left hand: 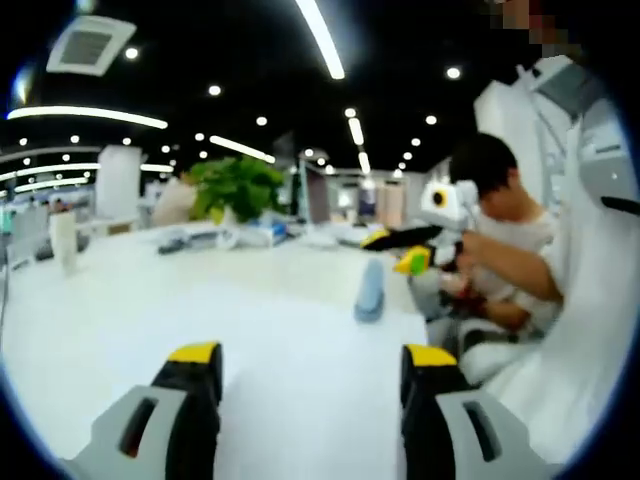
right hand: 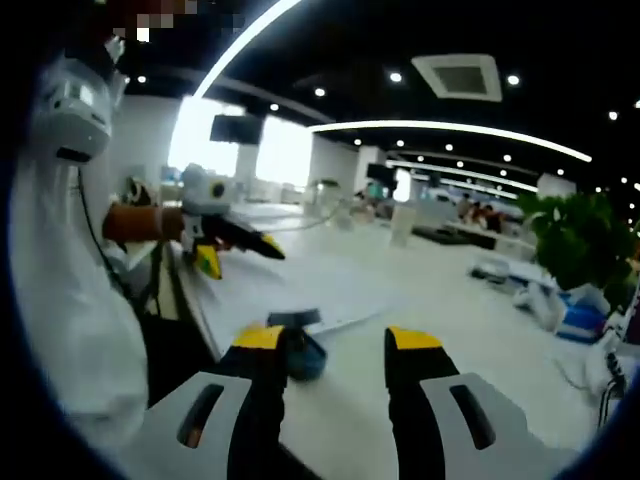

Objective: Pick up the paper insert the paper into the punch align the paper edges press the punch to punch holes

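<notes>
1. Two grippers hang above a long white table (left hand: 120,330), the largest thing here, with nothing between the jaws of either.
2. Paper (left hand: 300,350) lies flat as a big white sheet near the table's front edge, right under the left gripper (left hand: 310,362). I judge it light, thin and floppy, slippery on the smooth top. The edge nearest the jaws looks the best place to pinch it, kept low so it does not sag or crease.
3. A green plant (left hand: 235,185) stands toward the table's far edge, with clutter beside it too blurred to name.
4. Left gripper: jaws spread wide, released, above the sheet.
5. Right gripper (right hand: 335,345): jaws likewise parted, holding nothing, pointing along the table. It also shows in the left gripper view, off the table's right edge.
6. The punch (left hand: 370,290), a small blue-grey block, sits at the sheet's far right corner. In the right gripper view it sits just beyond the left jaw. It looks stiff and heavier than the sheet.
</notes>
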Action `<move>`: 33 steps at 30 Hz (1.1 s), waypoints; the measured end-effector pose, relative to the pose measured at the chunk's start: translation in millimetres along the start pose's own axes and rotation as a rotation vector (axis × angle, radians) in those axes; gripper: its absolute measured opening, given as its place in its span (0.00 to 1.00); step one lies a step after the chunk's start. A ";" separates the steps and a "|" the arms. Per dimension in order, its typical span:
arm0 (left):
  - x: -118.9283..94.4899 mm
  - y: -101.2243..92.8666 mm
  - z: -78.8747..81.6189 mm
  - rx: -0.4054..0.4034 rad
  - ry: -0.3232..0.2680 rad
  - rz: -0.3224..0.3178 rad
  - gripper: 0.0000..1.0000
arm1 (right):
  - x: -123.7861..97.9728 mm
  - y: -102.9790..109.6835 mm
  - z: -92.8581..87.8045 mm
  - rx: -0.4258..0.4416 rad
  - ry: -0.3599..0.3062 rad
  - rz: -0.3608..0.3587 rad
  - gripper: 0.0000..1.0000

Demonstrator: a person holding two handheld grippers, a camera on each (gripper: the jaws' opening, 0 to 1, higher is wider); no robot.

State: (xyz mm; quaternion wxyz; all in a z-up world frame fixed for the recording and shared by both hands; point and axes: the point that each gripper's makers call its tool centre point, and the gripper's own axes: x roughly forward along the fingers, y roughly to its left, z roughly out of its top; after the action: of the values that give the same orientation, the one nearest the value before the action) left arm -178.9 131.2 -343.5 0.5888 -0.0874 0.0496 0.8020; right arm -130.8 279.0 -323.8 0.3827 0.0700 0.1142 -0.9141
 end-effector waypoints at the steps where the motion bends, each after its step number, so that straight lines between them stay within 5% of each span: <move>1: -1.6 0.6 -0.4 0.004 0.003 0.004 0.72 | 1.2 4.6 -2.6 -0.003 0.008 0.034 0.41; 18: -5.6 3.4 -14.4 0.009 0.047 0.028 0.71 | 18.4 14.2 -24.2 -0.028 0.073 0.246 0.36; 33: -0.2 12.4 -27.9 -0.005 0.117 0.030 0.70 | 30.2 13.1 -29.2 -0.017 0.097 0.334 0.33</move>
State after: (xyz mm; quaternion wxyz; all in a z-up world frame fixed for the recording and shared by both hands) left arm -188.3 122.2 -371.0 0.5727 -0.1351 0.0831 0.8043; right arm -141.3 257.1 -360.6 0.5238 0.1288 0.1272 -0.8324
